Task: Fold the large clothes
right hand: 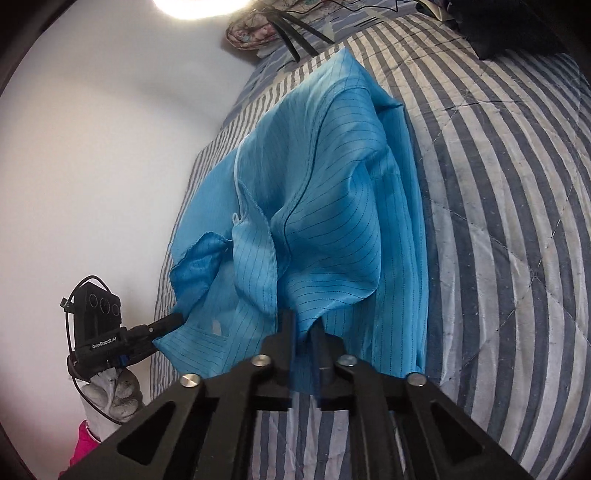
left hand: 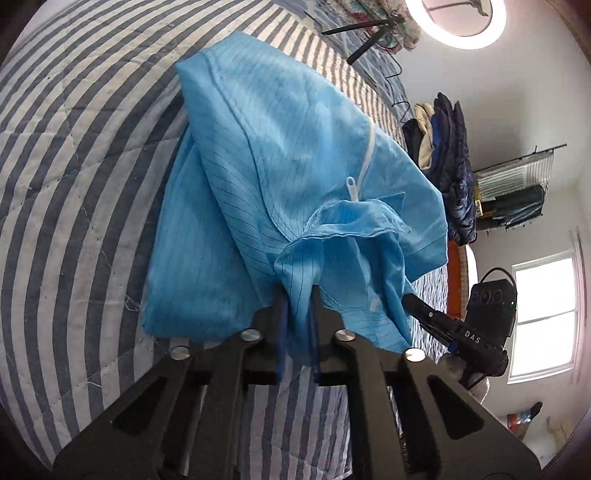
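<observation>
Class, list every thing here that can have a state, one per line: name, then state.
blue garment: partly folded, near edge lifted off the bed
zipper: done up
left claw: shut on garment
right claw: shut on garment
ring light: on
striped quilt: spread flat

A: Where does the light come from?
B: A ring lamp glares white far beyond the fingertips, blown out in both views; a window right of the left gripper's fingers is overexposed too.
A: Sharpness?
B: Crisp centrally. Fisheye bends the striped quilt; corners fall dark, and the gripper bodies nearest the lens are shadowed.
</observation>
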`<state>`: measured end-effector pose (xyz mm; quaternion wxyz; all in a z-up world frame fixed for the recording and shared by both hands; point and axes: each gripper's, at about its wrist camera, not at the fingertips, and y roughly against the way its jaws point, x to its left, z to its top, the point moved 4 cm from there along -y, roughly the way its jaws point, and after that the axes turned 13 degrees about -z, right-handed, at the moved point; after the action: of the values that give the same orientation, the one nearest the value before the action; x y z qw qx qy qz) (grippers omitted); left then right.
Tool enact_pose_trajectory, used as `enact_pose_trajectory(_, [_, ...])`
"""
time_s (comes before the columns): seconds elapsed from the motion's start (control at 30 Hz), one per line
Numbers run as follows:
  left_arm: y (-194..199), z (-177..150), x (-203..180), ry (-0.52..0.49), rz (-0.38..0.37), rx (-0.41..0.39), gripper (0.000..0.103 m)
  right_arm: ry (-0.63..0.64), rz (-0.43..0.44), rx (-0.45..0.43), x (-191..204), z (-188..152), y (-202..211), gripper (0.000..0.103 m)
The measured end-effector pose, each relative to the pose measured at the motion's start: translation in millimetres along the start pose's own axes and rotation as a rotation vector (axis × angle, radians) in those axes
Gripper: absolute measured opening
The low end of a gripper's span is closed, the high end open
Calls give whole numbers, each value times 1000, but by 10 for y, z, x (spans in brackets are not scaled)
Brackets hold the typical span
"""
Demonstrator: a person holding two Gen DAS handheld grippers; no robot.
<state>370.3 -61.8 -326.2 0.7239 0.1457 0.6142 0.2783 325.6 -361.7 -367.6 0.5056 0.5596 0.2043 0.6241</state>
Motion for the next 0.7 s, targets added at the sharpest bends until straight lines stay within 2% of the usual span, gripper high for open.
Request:
enact_pose_trajectory(0.07, [54,-58,-88,-20,-14,-7,3,24,-11,-21,59,-22,75,0])
enact_pose_trajectory(0.13, [129,-164,-216,-58,-24,-1,2,28,15,-33,86,-78,211,0])
enact_pose_trajectory(0.23, [208,-394,-399,-171,15,23,2,56,51,-46,95,-250,456,0])
enact_pose_trajectory(0.3, [152,-516,-362,-217,79,54,2,85,20,-46,43,-353,468,0])
enact_pose_trajectory(0.47, [-51,-687,-28,-160,149,150,2,96,-136,67,-225,-543,52,0])
enact_pose_trajectory(0.57, [104,-649,-141,-217,157,138,4,161,-102,72,-80,-595,158,0])
enact_pose_trajectory(0.67, [387,-607,-250,-229,120,104,17,242,-102,78,92,-628,332,18])
enact_pose_trajectory(0.7, [511,-576,-275,-229,102,88,21,254,-94,70,107,-638,403,30])
